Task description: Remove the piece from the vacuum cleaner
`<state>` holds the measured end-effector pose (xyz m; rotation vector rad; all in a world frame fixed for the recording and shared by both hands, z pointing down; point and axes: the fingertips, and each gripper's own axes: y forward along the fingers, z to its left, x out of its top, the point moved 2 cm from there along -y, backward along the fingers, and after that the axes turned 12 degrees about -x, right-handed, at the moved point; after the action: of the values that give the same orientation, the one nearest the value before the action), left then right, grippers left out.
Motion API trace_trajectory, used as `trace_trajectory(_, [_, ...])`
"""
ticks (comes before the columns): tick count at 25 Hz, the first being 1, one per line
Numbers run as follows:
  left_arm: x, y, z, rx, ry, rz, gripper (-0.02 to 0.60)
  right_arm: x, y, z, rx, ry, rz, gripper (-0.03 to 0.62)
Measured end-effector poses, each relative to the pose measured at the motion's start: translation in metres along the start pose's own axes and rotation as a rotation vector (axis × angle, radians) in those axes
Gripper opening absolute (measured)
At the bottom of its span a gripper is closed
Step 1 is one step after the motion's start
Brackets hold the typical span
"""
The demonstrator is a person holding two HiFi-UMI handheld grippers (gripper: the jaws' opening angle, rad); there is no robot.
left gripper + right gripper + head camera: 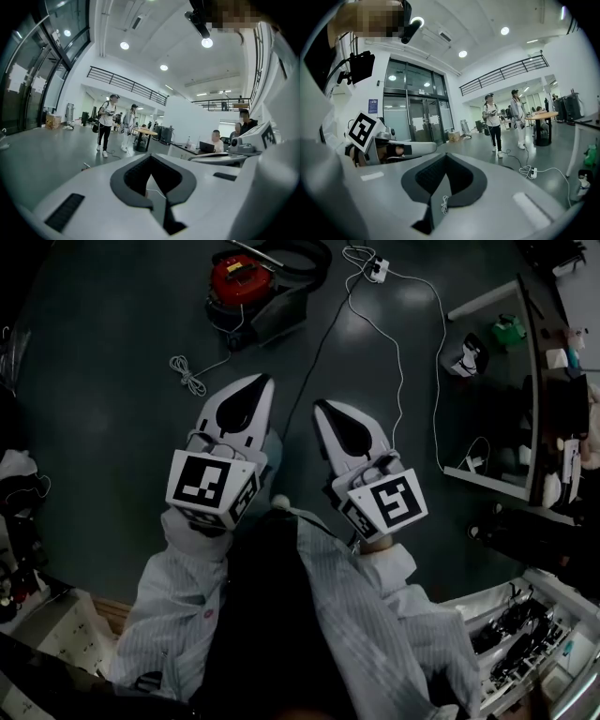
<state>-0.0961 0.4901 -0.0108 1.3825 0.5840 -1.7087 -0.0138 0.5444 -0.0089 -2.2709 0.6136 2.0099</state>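
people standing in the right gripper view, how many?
2. A person in a white shirt stands mid-floor, right of the glass doors; another person stands just right, by the round table. Others farther back may be hidden.

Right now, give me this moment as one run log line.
left tool: shut, empty | right tool: shut, empty | red canister vacuum cleaner: on dark floor, apart from both tools | piece: not yet removed
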Motion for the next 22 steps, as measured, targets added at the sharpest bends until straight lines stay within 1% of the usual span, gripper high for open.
trace_trajectory(2, [0.006,0.028,0.038,0.008,-0.012,0.013,0.005,0.01,0.046,-0.012,0.021,-0.017,0.013,0.002])
trace_trajectory(5, [0.016,0.074,0.091,-0.008,-0.018,0.053,0.005,0.025,0.113,-0.033,0.046,-0.039,0.027,0.002])
trace_trajectory(9, [0.025,0.127,0.148,-0.021,-0.006,0.105,0.005,0.038,0.182,-0.073,0.024,-0.043,0.045,0.002])
trace_trajectory(11, [0.026,0.152,0.174,-0.012,-0.002,0.133,0.005,0.039,0.209,-0.097,0.006,-0.012,0.053,0.002])
trace_trajectory(12, [0.024,0.165,0.187,-0.003,-0.004,0.15,0.005,0.036,0.223,-0.11,0.009,0.004,0.062,0.002])
trace_trajectory(14, [0.017,0.189,0.214,0.027,-0.016,0.18,0.005,0.025,0.252,-0.136,0.029,-0.004,0.092,0.002])
trace_trajectory(18, [-0.008,0.235,0.272,0.107,-0.078,0.215,0.005,0.002,0.319,-0.189,0.058,-0.026,0.158,0.002])
trace_trajectory(20, [-0.02,0.259,0.302,0.144,-0.103,0.231,0.005,-0.008,0.354,-0.209,0.102,-0.025,0.19,0.002])
trace_trajectory(22, [-0.034,0.284,0.333,0.176,-0.116,0.243,0.005,-0.02,0.39,-0.228,0.162,-0.053,0.237,0.002])
